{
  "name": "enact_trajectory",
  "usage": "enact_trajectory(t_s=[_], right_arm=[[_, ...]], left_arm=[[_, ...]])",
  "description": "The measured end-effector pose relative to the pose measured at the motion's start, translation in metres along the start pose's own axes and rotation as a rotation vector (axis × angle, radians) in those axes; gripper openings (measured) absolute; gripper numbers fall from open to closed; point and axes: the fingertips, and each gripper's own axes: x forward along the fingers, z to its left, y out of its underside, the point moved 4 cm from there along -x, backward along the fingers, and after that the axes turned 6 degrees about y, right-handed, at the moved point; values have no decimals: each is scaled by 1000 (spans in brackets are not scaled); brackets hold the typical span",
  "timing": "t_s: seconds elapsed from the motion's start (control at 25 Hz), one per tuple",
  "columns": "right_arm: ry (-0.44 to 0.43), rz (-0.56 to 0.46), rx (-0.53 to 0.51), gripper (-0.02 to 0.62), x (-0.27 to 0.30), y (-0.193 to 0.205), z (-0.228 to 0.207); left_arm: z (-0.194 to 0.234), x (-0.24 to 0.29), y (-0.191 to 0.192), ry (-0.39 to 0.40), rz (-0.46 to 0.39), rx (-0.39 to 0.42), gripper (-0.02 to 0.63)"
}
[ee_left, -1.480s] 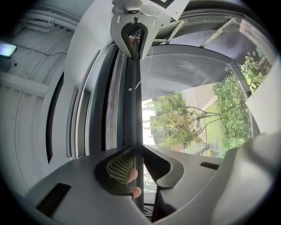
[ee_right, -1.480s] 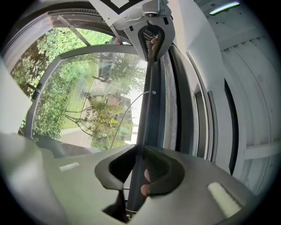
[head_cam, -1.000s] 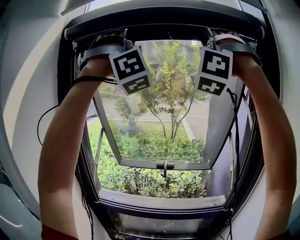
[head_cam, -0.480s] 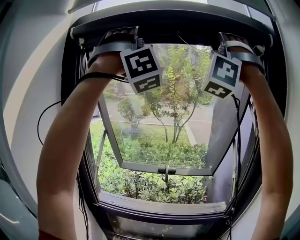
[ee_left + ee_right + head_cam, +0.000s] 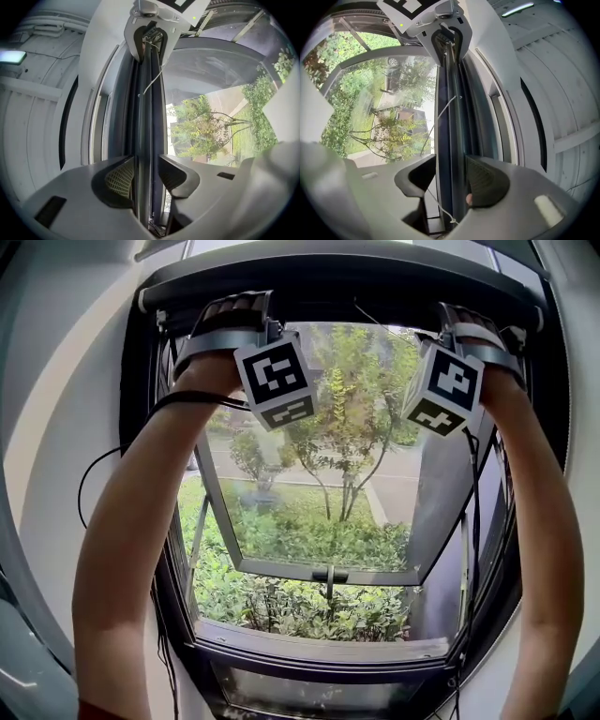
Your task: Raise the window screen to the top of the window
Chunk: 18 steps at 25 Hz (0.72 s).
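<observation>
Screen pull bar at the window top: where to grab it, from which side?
Take the pull bar on its two flat long faces, one tool near each end, coming from the room side and below. It is a slim straight rail, so jaws straddle it. The left tool and right tool stand so, jaws just opening, bar between them.
</observation>
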Motion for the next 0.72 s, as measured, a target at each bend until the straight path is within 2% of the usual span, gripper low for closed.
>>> enact_trajectory(t_s=[0.16,0.28,0.44,0.72], right_arm=[[21,-16,25,233,-5,-1,1],[45,-35,57,252,-12,-1,1],[76,-68,77,253,-28,-2,1],[52,-105,91,261,-54,-7,16]], left_arm=[[-3,-7,5,-5,-25,-24,180],[-5,-15,5,-13,-44,-38,190],[-12,-29,-1,-7,-96,-74,204],[-27,-52,-10,26,-150,-115,229]])
